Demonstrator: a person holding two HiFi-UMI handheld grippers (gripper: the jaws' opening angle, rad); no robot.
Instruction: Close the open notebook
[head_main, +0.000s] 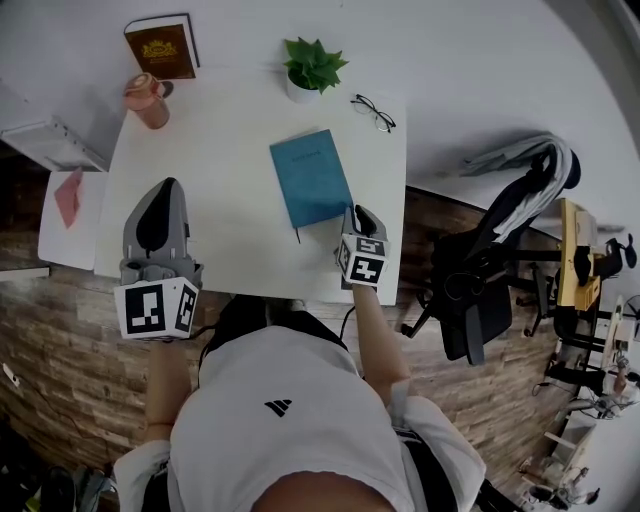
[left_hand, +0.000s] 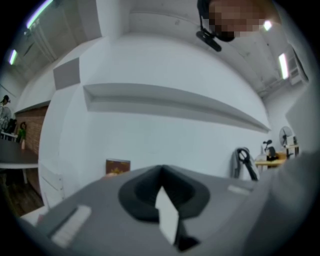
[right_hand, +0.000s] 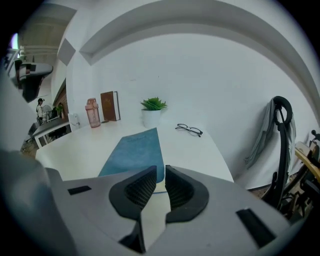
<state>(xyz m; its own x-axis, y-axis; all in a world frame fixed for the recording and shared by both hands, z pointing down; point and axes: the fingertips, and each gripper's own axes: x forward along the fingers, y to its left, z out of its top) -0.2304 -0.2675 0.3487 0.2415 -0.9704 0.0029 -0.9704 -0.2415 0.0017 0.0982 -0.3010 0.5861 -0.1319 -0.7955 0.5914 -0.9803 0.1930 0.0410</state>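
Note:
The blue notebook (head_main: 310, 178) lies flat on the white table (head_main: 220, 120) with its cover down, and a thin bookmark string trails off its near edge. In the right gripper view the notebook (right_hand: 135, 152) stretches away just beyond the jaws. My right gripper (head_main: 358, 212) hovers at the notebook's near right corner. Its jaws (right_hand: 160, 172) stand a narrow gap apart with nothing between them. My left gripper (head_main: 163, 190) hangs over the table's near left part, away from the notebook. It points level at the wall and its jaws (left_hand: 161, 170) are shut and empty.
At the table's far side stand a brown book (head_main: 162, 46), a pink bottle (head_main: 147, 100), a potted plant (head_main: 310, 68) and glasses (head_main: 373, 112). A black chair (head_main: 480, 290) stands to the right. A low white shelf (head_main: 68, 230) with a red item sits left.

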